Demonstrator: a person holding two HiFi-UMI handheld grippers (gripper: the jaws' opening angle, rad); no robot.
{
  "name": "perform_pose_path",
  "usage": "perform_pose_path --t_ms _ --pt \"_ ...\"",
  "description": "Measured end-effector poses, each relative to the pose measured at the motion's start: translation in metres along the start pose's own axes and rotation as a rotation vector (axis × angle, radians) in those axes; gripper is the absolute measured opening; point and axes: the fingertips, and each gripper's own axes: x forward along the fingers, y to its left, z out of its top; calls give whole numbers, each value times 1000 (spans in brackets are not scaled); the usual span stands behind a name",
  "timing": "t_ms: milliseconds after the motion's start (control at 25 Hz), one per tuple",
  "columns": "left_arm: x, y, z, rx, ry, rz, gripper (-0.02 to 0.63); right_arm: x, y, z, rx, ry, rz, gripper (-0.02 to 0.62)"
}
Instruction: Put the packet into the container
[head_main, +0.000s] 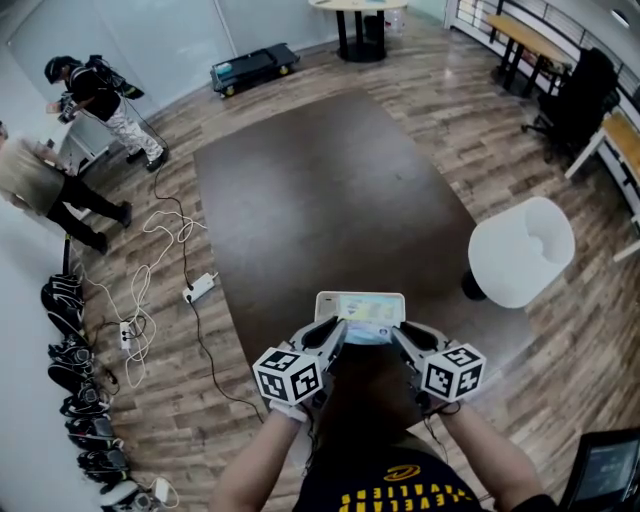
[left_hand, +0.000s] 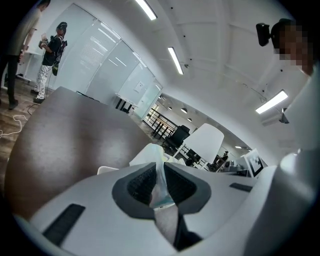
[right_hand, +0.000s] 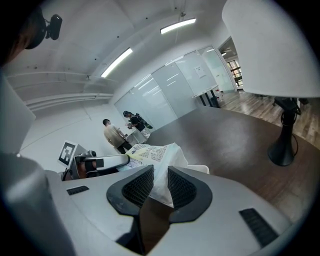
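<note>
Jaws of left gripper (head_main: 338, 330) and right gripper (head_main: 400, 336) each pinch an end of the packet (head_main: 372, 333), at near rim of container (head_main: 340, 299), lower centre; broad tabletop (head_main: 330, 190) runs toward upper frame.

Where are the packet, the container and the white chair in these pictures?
packet (right_hand: 152, 155): right gripper view, on its printed upper face.
container (head_main: 322, 303): head view, on its white left rim.
white chair (head_main: 520, 250): head view, on the middle of its shell.
</note>
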Motion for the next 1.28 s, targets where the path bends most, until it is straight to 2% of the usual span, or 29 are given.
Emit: perform_pose_path --t_ms 640,1280 --pt "19 34 -23 -7 89 40 44 27 -16 -16 -37 74 -30 97" --pt "37 45 -50 84 210 66 44 37 -31 -33 -70 114 -43 98"
